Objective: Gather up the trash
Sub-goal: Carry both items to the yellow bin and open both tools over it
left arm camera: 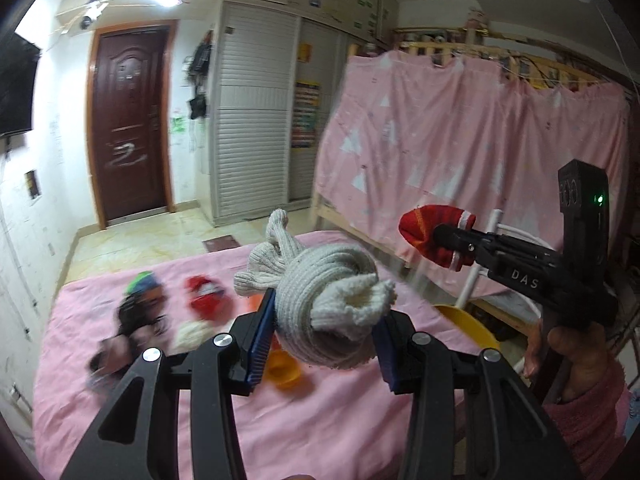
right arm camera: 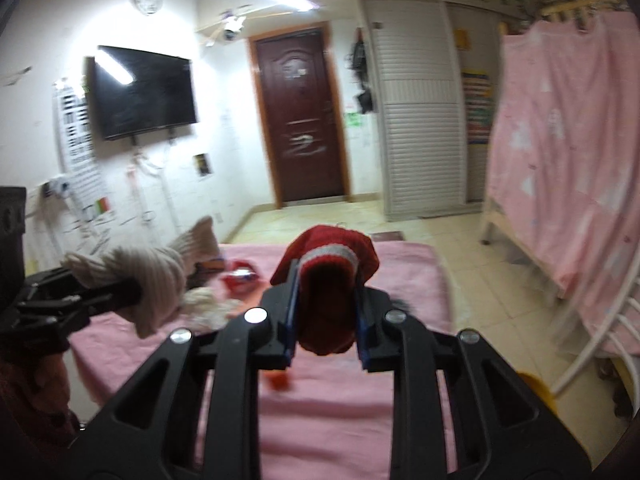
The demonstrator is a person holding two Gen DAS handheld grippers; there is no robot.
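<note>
A: Left gripper (left arm camera: pixel 324 344): jaws pressed onto a knotted cream knit sock bundle (left arm camera: pixel 320 292). The bundle is held up between the blue pads (left arm camera: pixel 260 340), raised above the pink bed cover (left arm camera: pixel 320 420).

B: Noted. Right gripper (right arm camera: pixel 326 320): jaws clamped on a red knit sock (right arm camera: pixel 326 292) with a pale stripe. The sock is bulging out past the fingertips, also lifted off the bed cover.

A: In the left wrist view the right gripper is seen to the right of the cream bundle, at about the same height, the two kept apart.

B: Items left lying on the bed cover, beyond the cream bundle: a red piece (left arm camera: pixel 208 294), a dark blurred clump (left arm camera: pixel 136 316) with something green and blue (left arm camera: pixel 144 282) behind it, and a pale wad (left arm camera: pixel 192 332).

A: An orange object (left arm camera: pixel 282 372) is seen under the cream bundle; its kind cannot be told. A yellow rim (left arm camera: pixel 468 320) is seen off the bed cover's right edge.
</note>
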